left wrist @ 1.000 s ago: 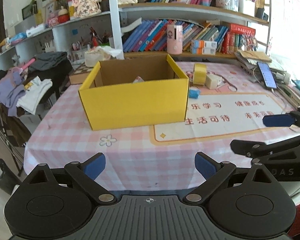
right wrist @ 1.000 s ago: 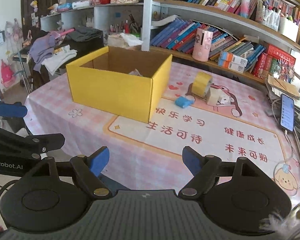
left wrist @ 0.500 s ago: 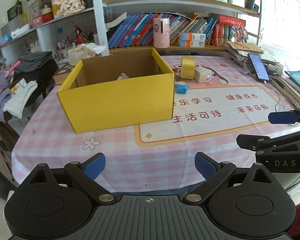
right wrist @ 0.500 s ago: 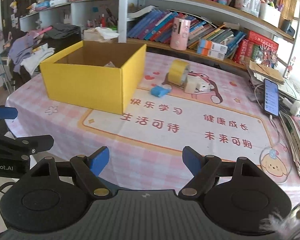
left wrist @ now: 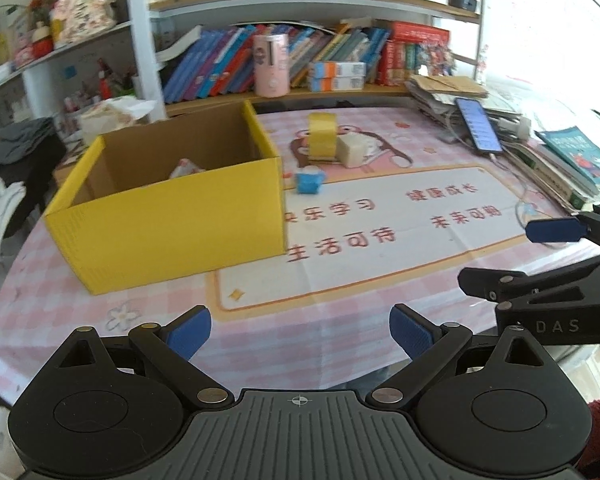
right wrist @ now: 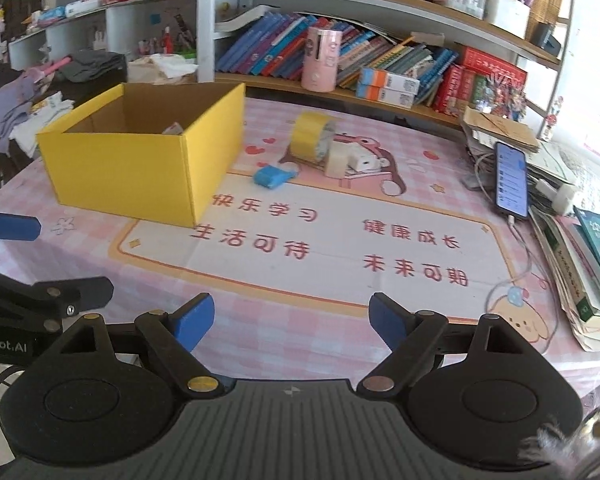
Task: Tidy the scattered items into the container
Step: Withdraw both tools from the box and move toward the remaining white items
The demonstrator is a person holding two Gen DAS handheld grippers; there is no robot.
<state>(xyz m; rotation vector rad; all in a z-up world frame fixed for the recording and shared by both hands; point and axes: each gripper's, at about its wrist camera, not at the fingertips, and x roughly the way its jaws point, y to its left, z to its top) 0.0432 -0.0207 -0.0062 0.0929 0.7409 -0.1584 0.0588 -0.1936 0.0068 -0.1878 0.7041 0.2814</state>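
While both hand-held grippers hang wide and empty, the surface point(right wrist: 380, 280) lies open ahead.
Left hand-held gripper point(left wrist: 300, 330), right hand-held gripper point(right wrist: 291, 317), its jaws just opening; yellow box point(right wrist: 140, 168) centre-left, tape roll point(right wrist: 310, 136), blue item point(right wrist: 271, 177) beside; phone point(right wrist: 511, 180) right.

The yellow box point(right wrist: 140, 160) is corrugated cardboard, matt yellow outside and raw brown inside, and the table point(right wrist: 340, 240) is covered by a smooth printed cloth or vinyl sheet in pink check with a faint sheen and visible fold lines. The tape roll point(right wrist: 312, 136) has a glossy yellow plastic face, the small blue item point(right wrist: 272, 177) looks like smooth plastic, and the pale block point(right wrist: 338, 160) beside the roll is matt. Both the left gripper point(left wrist: 300, 330) and right gripper point(right wrist: 292, 318) are matt black plastic with ribbed bodies, bright metal pivot pins and finely textured blue pads point(right wrist: 386, 320), while the phone point(right wrist: 511, 178) shows a glossy glass screen.
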